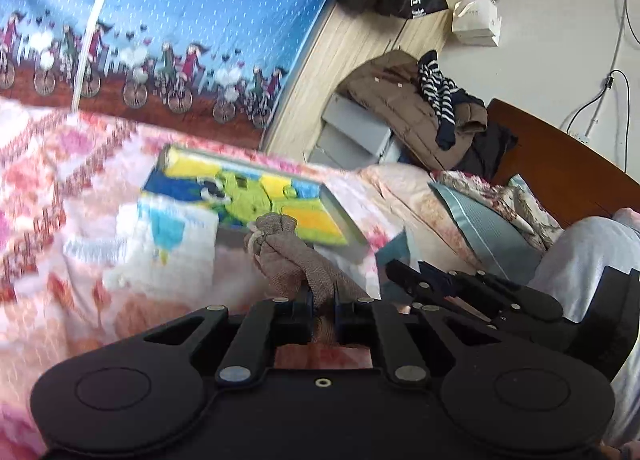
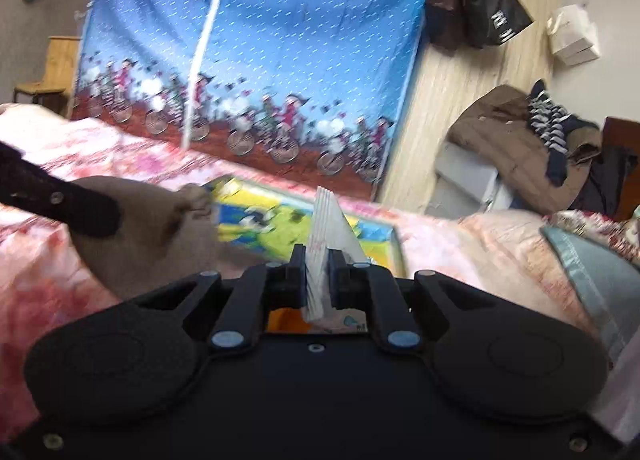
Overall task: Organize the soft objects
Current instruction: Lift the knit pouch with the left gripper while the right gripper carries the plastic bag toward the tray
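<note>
1. Brown knit cloth is pinched between my left gripper jaws, which are nearly shut on it; the cloth runs lengthwise straight ahead from the tips, its knotted far end over the near edge of the colourful towel on the pink bedspread.
2. My right gripper is closed almost fully on a thin white folded piece, which stands upright ahead of the tips, pointing toward the same towel. I can't tell whether it is cloth or paper.
3. The relation that matters: both held things lie just short of the towel, which sits ahead of both grippers. I judge the left one nearer its near edge, so that hand would set down first.
4. The left view shows the right gripper just to the right, close alongside, plus a white patterned cloth left of the tips; that cloth is missing from the right view.
5. The right view shows the brown cloth bulging wide to the left of the tips, and part of the left gripper above it.
</note>
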The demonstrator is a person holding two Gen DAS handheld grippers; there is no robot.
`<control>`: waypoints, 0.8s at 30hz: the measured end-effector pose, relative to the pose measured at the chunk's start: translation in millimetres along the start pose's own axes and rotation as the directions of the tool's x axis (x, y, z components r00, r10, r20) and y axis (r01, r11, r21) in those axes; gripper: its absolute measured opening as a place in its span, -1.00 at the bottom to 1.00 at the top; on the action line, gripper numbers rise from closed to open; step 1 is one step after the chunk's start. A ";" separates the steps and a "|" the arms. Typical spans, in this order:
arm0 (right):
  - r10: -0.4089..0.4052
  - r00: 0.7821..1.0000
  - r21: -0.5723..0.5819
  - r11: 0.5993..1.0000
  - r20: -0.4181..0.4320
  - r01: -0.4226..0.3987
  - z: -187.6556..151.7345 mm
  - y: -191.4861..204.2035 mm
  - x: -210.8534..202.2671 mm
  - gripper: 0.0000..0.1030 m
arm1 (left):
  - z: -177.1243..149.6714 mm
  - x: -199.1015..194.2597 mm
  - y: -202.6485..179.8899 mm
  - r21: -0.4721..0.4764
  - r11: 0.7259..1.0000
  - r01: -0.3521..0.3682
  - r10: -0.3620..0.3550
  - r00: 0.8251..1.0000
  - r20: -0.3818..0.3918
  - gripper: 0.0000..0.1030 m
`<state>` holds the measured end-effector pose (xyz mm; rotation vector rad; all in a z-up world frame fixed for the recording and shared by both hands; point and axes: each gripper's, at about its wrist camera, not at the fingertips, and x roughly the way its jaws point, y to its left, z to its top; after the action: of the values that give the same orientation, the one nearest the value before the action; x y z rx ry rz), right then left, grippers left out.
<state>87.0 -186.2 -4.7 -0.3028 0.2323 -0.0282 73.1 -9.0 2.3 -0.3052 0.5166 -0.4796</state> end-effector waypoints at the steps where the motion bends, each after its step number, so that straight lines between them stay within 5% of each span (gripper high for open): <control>1: -0.009 1.000 -0.002 1.000 0.009 0.009 1.8 -3.8 7.8 -0.89 | 4.7 4.1 -0.7 0.011 1.000 -0.011 0.011 1.000 0.011 -0.82; 12: -0.020 1.000 -0.034 0.999 -0.013 0.019 -8.1 -39.8 129.7 -0.89 | 71.8 98.4 11.5 0.106 0.989 -0.102 0.090 0.990 0.108 -0.81; 24: 0.012 0.996 -0.083 0.996 -0.090 -0.020 -35.1 -24.0 191.7 -0.89 | 92.3 235.7 45.4 0.069 0.982 -0.176 0.172 0.983 0.065 -0.81</control>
<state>265.6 -231.4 -72.7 -0.3841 0.3259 -0.0160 318.9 -75.9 -32.9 -0.2003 0.4627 -0.3183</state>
